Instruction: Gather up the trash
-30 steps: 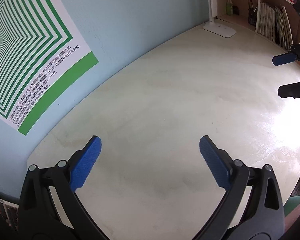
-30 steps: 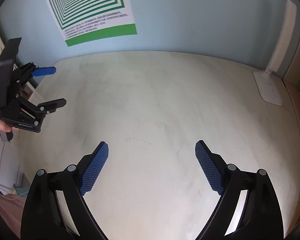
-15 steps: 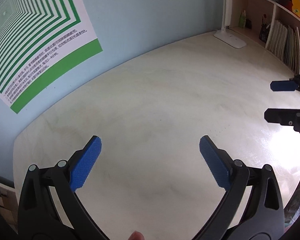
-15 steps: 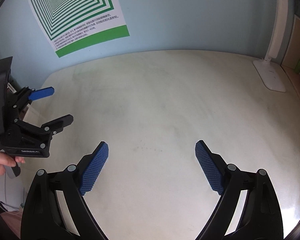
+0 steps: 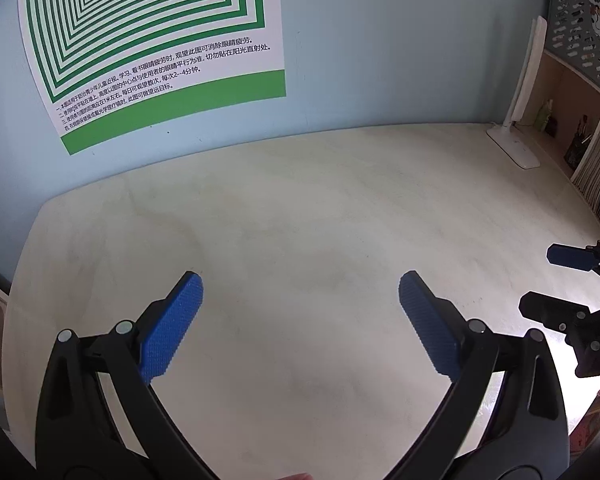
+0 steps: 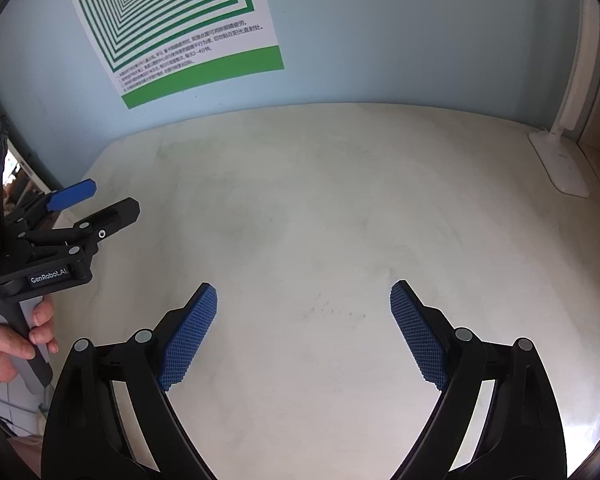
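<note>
**Left wrist view: both grippers wide, no trash in sight**

Left wrist view: left gripper has its jaws spread wide, nothing between the pads, angled down over the pale desk. Right gripper shows at the frame's right edge, also spread and empty. I read that as a ready pose: jaws pre-opened for a pick, no target chosen yet. Trash isn't visible in either view, so its location can't be told.

View differences:
- Left wrist only: bookshelf with books beyond the desk lamp.
- Right wrist only: the person's hand gripping the left gripper's handle, plus faint specks on the desk between the right gripper's jaws; too small to identify.
- Both: green-striped poster on the blue wall.
</note>
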A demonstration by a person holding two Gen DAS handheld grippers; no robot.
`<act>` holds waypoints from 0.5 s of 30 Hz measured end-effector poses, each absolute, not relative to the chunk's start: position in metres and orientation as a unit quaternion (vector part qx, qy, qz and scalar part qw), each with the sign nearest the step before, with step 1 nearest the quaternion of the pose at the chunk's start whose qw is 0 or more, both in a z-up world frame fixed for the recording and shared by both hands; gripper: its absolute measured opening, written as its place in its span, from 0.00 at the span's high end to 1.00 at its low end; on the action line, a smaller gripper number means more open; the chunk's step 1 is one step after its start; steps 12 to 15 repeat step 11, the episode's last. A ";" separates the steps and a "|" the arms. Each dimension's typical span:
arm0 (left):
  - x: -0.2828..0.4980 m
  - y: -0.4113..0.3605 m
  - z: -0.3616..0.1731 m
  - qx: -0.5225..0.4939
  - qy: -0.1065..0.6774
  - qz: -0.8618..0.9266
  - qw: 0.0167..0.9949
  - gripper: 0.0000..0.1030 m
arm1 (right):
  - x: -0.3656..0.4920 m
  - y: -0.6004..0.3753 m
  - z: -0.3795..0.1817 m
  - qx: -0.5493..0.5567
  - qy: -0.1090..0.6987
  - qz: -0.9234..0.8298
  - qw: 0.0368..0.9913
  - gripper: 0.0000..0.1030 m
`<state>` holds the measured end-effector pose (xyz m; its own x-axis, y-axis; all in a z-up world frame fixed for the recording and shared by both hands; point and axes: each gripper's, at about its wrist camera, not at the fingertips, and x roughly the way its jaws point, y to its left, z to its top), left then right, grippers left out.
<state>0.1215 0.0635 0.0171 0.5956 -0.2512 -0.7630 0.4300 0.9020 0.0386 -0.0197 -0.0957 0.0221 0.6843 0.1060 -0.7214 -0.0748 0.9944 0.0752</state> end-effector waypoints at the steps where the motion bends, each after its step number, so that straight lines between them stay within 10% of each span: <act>1: 0.122 0.062 0.017 0.111 0.412 -0.192 0.884 0.07 | -0.021 -0.097 0.022 0.020 0.394 0.048 0.918 0.15; 15: 0.117 0.058 0.011 0.117 0.422 -0.187 0.879 0.07 | -0.024 -0.107 0.027 0.020 0.390 0.040 0.920 0.15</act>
